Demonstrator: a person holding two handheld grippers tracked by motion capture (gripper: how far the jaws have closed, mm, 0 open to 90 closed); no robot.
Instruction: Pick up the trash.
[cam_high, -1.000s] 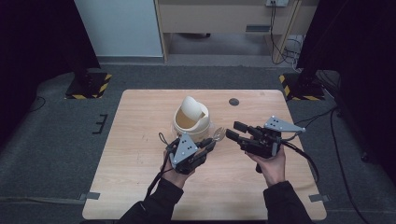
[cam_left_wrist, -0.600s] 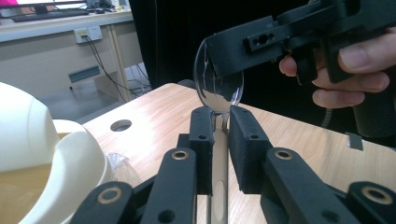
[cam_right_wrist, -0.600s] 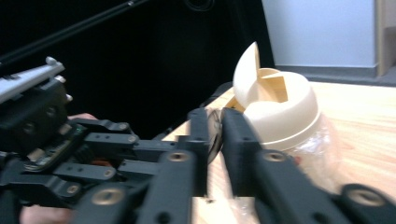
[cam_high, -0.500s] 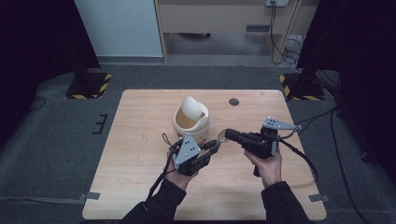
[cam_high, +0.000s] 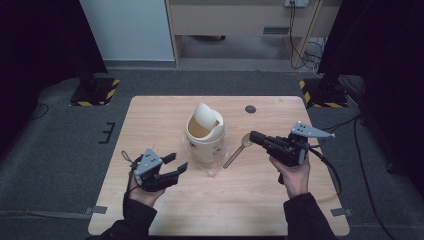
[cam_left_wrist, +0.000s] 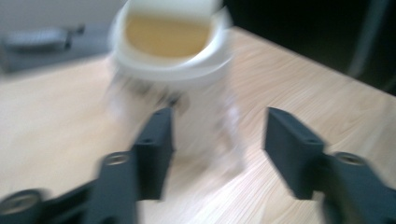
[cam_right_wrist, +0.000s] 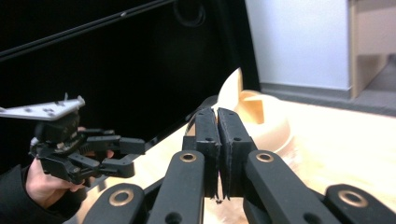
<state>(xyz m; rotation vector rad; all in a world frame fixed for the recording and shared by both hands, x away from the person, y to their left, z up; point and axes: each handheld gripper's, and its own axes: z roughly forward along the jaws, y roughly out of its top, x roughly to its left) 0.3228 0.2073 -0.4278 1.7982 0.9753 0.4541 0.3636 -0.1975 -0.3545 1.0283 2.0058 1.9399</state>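
Wood is spreading out before us as a pale table (cam_high: 165, 215) with rounded corners, standing on grey floor, with dark space falling away at both sides and a pale cabinet (cam_high: 240, 20) beyond the far edge. We are seeing wide bare tabletop along the near edge and at both near corners, and more open wood on the far left. A small dark disc (cam_high: 250, 109) is lying near the far edge, well apart from everything else.

Near the middle, a cream bin (cam_high: 204, 137) with a tilted swing lid is standing upright, with what looks like clear plastic around its lower part. Just to its right, a spoon (cam_high: 239, 148) is lying slantwise on the wood, its bowl pointing toward the far right.

We are holding the left gripper (cam_high: 172, 165) low over the near-left wood, a little way short of the bin; in the left gripper view, which is blurred, its jaws are standing wide apart with nothing between them. We are holding the right gripper (cam_high: 253, 136) to the right of the bin, its tip at the spoon's bowl. In the right gripper view its jaws (cam_right_wrist: 217, 154) are pressed together; we cannot tell whether they are touching the spoon.
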